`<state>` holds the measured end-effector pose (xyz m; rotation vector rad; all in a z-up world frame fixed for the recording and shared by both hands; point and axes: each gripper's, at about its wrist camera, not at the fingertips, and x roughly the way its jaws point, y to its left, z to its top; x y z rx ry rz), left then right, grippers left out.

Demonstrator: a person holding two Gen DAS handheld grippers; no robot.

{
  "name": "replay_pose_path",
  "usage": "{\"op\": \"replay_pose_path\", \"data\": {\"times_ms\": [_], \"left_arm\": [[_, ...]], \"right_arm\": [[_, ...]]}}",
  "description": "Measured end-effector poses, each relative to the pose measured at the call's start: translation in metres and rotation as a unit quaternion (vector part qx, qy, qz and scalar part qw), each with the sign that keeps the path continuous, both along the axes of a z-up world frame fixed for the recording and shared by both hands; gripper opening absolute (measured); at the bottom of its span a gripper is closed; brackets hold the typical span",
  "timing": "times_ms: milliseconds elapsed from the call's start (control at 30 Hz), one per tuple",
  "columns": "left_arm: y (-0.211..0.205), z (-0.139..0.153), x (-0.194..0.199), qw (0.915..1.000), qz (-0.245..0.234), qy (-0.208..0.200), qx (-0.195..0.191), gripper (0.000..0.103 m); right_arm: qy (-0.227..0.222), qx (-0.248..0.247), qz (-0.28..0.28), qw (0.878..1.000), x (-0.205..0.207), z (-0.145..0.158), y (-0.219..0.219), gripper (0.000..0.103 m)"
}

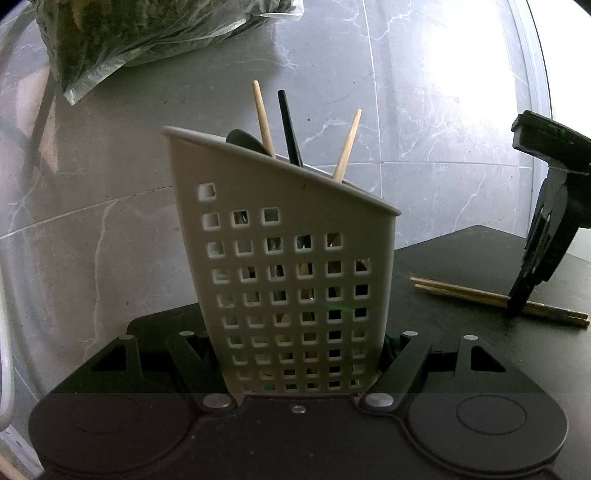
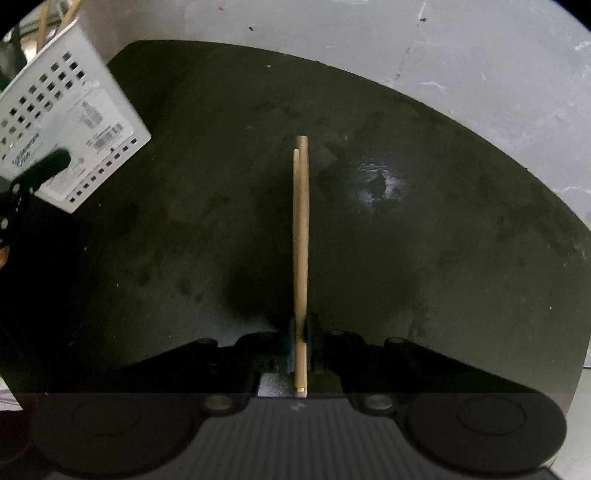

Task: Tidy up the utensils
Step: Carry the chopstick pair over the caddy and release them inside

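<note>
My left gripper (image 1: 299, 354) is shut on the base of a white perforated utensil caddy (image 1: 295, 277), one finger on each side. Out of its top stick two wooden chopsticks (image 1: 263, 118), a black stick (image 1: 290, 129) and a dark rounded utensil. The right wrist view shows the caddy (image 2: 66, 122) at the far left. My right gripper (image 2: 301, 332) is shut on a pair of wooden chopsticks (image 2: 301, 221) near one end. In the left wrist view that pair (image 1: 461, 291) lies low along the black table, with the right gripper (image 1: 517, 302) pointing down onto it.
The black table (image 2: 406, 258) has a curved far edge, and grey marbled floor (image 1: 424, 110) lies beyond it. A clear plastic bag with dark green contents (image 1: 147, 33) rests on the floor behind the caddy. A wet-looking patch (image 2: 376, 184) shines on the table.
</note>
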<state>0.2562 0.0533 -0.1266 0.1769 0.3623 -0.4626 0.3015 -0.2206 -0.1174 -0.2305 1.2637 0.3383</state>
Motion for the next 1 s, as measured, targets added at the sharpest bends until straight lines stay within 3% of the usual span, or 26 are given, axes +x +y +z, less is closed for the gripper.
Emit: {"op": "replay_pose_path", "data": {"times_ms": [433, 733, 900, 1000], "left_arm": [[-0.001, 0.001, 0.0, 1.0, 0.002, 0.003, 0.001, 0.077], [-0.001, 0.001, 0.001, 1.0, 0.002, 0.002, 0.001, 0.077], [-0.001, 0.001, 0.001, 1.0, 0.002, 0.003, 0.001, 0.077], [-0.001, 0.001, 0.001, 1.0, 0.003, 0.003, 0.0, 0.077]], "right_arm": [[-0.031, 0.071, -0.074, 0.994, -0.018, 0.003, -0.021, 0.004], [-0.049, 0.096, -0.09, 0.99, -0.025, 0.013, -0.027, 0.004], [-0.109, 0.136, -0.105, 0.979, -0.039, 0.044, -0.026, 0.004], [-0.167, 0.178, -0.107, 0.964, -0.053, 0.076, -0.021, 0.004]]}}
